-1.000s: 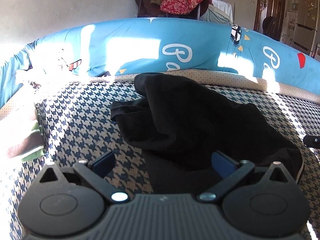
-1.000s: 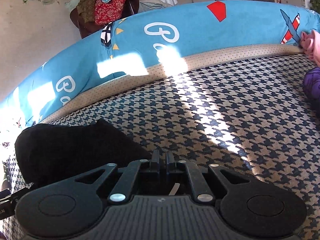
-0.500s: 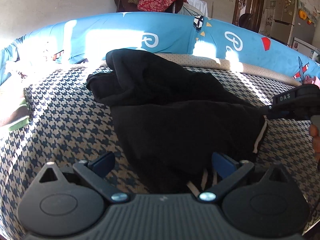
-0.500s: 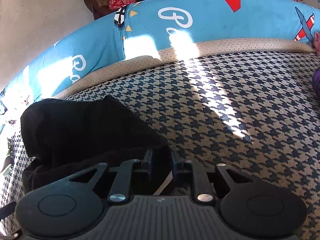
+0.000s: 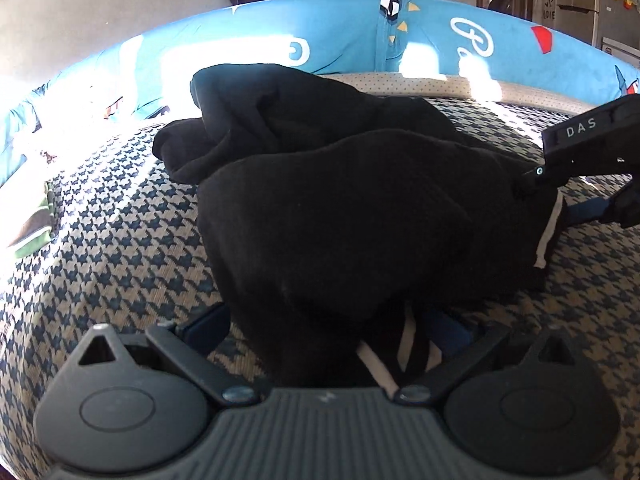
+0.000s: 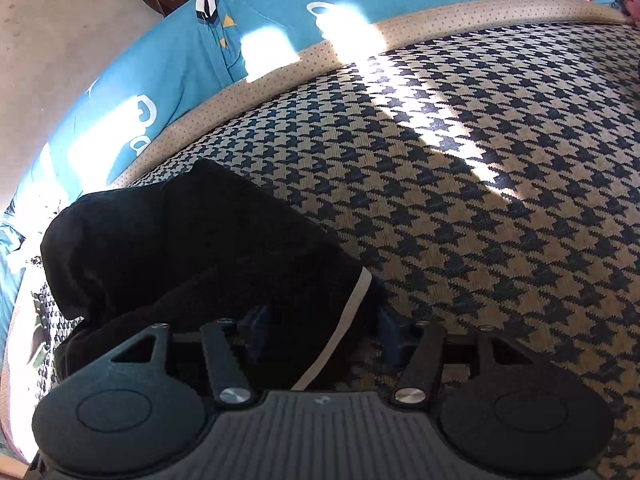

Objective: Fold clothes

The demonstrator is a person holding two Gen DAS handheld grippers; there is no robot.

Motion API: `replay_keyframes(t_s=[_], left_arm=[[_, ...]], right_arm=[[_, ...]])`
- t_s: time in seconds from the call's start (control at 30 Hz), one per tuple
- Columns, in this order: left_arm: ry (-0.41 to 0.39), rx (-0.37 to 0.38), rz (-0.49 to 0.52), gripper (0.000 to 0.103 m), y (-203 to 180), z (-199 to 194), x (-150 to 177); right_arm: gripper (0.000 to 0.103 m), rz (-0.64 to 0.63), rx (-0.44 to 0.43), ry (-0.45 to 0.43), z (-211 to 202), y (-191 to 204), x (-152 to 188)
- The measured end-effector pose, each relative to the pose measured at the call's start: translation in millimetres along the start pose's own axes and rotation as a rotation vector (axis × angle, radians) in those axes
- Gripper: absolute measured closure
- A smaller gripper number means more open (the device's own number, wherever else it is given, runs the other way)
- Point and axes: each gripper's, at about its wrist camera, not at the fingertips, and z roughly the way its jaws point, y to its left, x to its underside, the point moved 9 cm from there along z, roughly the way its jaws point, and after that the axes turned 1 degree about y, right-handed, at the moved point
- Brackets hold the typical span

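- Two tools meet one black garment [image 5: 340, 208], which lies heaped on a houndstooth bed cover [image 5: 120, 248].
- Left tool [image 5: 324, 332]: fingers spread wide, cloth bunched between them at the near edge.
- Right tool [image 6: 320, 332]: fingers parted around a white-striped hem, not pinching it.
- From the left tool, the garment stretches away toward a blue bolster [image 5: 340, 36]; the right tool sits at its right end.
- Folds hide its true shape, and the left tool's fingertips are partly buried.

A black garment [image 5: 340, 208] with white stripes lies on navy-and-beige houndstooth bedding [image 6: 480, 184] beside a bright blue printed cushion [image 5: 340, 40]
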Motion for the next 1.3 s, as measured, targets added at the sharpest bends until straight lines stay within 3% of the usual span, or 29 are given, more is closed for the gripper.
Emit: replay_keyframes(t_s=[0.1, 0.13, 0.2, 0.27, 0.3, 0.33, 0.43, 0.93, 1.3], left_arm=[[0.005, -0.043, -0.039, 0.002, 2, 5, -2], [0.003, -0.063, -0.057, 0.008, 5, 4, -3], [0.003, -0.076, -0.094, 0.016, 13, 2, -6], [0.001, -0.095, -0.125, 0.028, 21, -1, -8], [-0.001, -0.110, -0.138, 0.038, 24, -2, -9], [-0.004, -0.124, -0.152, 0.041, 28, -5, -10], [-0.024, -0.157, -0.200, 0.050, 40, -14, -15], [-0.187, -0.285, -0.224, 0.049, 53, -78, -62], [-0.283, -0.283, -0.226, 0.049, 37, -129, -89]], right_arm=[[0.038, -0.005, -0.036, 0.007, 4, 8, 3], [0.039, -0.007, -0.048, 0.009, 6, 10, 4], [0.051, -0.010, -0.072, 0.014, 8, 15, 5], [0.084, -0.014, -0.096, 0.019, 11, 21, 7], [0.089, -0.016, -0.108, 0.021, 12, 23, 8], [0.094, -0.017, -0.120, 0.024, 14, 26, 9], [0.096, -0.005, -0.141, -0.016, 0, 23, 1], [0.097, 0.018, -0.243, -0.212, -71, 13, -32], [0.097, -0.026, -0.316, -0.361, -142, 9, -38]])
